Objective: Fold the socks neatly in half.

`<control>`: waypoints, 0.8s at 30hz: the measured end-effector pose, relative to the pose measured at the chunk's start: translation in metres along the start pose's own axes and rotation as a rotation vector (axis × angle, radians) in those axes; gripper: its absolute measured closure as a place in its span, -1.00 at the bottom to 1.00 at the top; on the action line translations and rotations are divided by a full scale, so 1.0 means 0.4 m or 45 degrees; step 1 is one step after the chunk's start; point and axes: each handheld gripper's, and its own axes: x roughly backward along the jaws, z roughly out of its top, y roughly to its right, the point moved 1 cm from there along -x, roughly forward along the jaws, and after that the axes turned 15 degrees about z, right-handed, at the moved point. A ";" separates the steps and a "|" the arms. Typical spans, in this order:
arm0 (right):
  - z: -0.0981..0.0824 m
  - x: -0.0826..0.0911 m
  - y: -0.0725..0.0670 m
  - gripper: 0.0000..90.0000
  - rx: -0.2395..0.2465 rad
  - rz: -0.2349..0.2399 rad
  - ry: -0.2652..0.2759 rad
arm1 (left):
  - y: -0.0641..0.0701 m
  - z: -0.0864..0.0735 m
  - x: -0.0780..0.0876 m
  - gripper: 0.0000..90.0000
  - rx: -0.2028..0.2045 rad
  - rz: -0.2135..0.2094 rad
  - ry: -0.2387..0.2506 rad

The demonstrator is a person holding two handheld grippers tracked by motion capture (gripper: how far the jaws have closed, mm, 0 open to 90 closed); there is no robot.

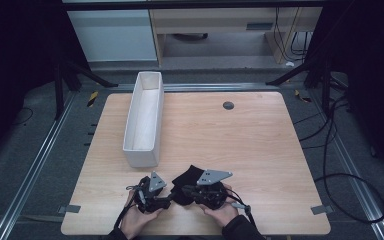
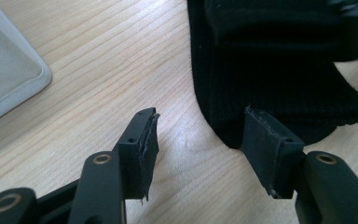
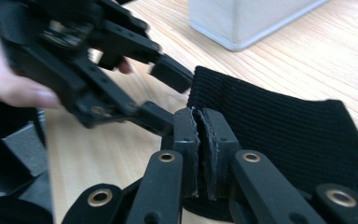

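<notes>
A black ribbed cloth (image 1: 187, 176) lies on the wooden table (image 1: 240, 140) near its front edge. In the right gripper view my right gripper (image 3: 200, 135) has its pads pressed together on the cloth's (image 3: 284, 126) near edge. In the left gripper view my left gripper (image 2: 200, 140) stands open at the rounded edge of the cloth (image 2: 270, 60). Its right pad (image 2: 268, 149) is at that edge, its left pad over bare wood. From the high view both grippers, left (image 1: 172, 200) and right (image 1: 184, 190), meet at the cloth, tips facing each other.
A long white bin (image 1: 145, 117) stands on the table's left half, running front to back; its near corner (image 2: 9, 79) is close to my left gripper. A small dark round grommet (image 1: 228, 105) sits in the table far back. Cables lie on the floor at right.
</notes>
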 end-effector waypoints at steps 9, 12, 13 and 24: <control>-0.036 -0.045 -0.002 0.86 -0.061 0.047 -0.120 | -0.037 -0.015 0.025 0.01 0.075 0.046 -0.008; -0.041 -0.046 -0.001 0.79 -0.058 0.047 -0.119 | -0.065 -0.013 0.044 0.01 0.149 0.061 0.023; -0.042 -0.047 -0.001 0.75 -0.058 0.046 -0.117 | -0.070 -0.008 0.047 0.00 0.172 0.054 0.038; -0.045 -0.033 -0.016 0.39 -0.036 0.046 -0.097 | -0.033 0.023 -0.005 -0.06 0.142 -0.009 0.015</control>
